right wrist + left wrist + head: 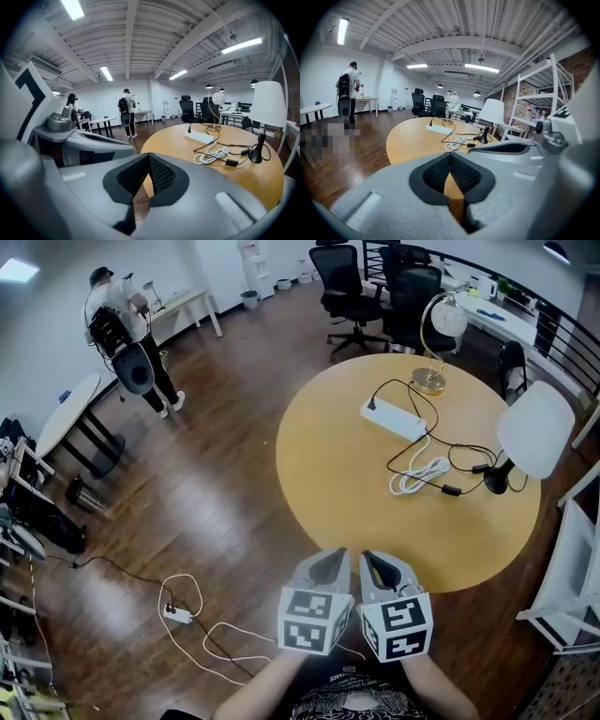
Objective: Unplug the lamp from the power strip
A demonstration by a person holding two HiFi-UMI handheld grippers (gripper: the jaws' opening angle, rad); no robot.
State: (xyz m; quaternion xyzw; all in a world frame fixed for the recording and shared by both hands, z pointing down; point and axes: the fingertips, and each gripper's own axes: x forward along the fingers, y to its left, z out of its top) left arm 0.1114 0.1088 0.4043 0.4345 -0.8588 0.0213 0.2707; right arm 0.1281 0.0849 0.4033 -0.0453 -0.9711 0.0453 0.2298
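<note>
The left tongs [330, 559] and the right tongs [373, 559] hover side by side at the near edge of the round wooden bench [328, 484], both closed on nothing. Well apart from them, across the bench, lies the long white power strip [394, 419] with a black plug [372, 405] in its left end. The gold arc lamp [429, 382] stands just behind. The task looks unstarted. The next move calls for reaching forward and opening one pair to pinch that plug.

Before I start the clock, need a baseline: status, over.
Left tool, right tool shut, empty, by table edge. Black plug seated in power strip. Coiled white cord lies short of it.
</note>
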